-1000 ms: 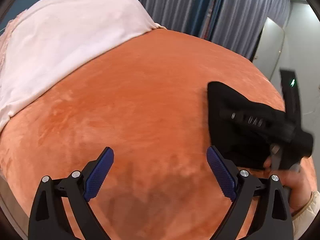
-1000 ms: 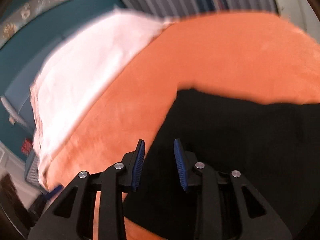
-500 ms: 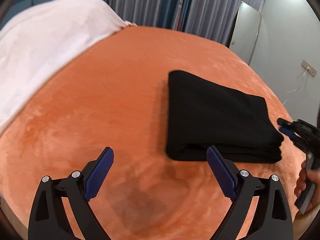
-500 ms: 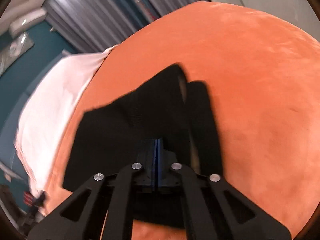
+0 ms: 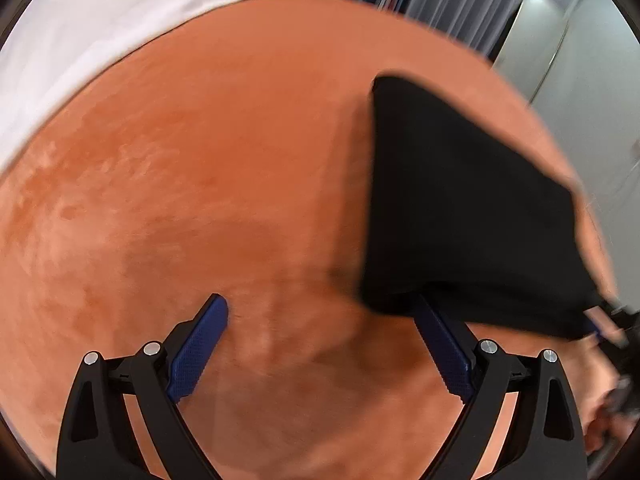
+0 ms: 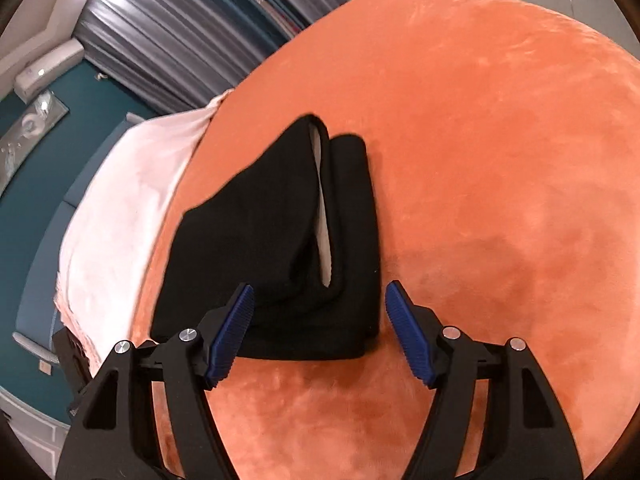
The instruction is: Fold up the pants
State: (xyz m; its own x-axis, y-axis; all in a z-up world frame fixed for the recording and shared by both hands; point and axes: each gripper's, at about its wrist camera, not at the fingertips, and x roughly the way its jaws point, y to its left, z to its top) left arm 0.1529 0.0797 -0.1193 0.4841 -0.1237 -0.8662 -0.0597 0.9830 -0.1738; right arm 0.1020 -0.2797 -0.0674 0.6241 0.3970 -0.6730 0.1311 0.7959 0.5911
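The right hand-held gripper [image 6: 320, 340] has sprung wide off the folded pants [image 6: 276, 240]; the left hand-held gripper [image 5: 320, 344] gapes wide beside their edge.

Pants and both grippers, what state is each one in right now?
Pants: folded into a bundle, lying on the orange blanket, top layer gaping at one edge.
Left gripper: open, holding nothing, its right finger at the pants' near edge.
Right gripper: open, holding nothing, fingers either side of the pants' near edge.

Looking like a bedroom, orange plush bed [image 6: 500, 128] filling the view, pale blanket [image 5: 100, 32] lying across it, grey curtains [image 6: 168, 44] hanging behind
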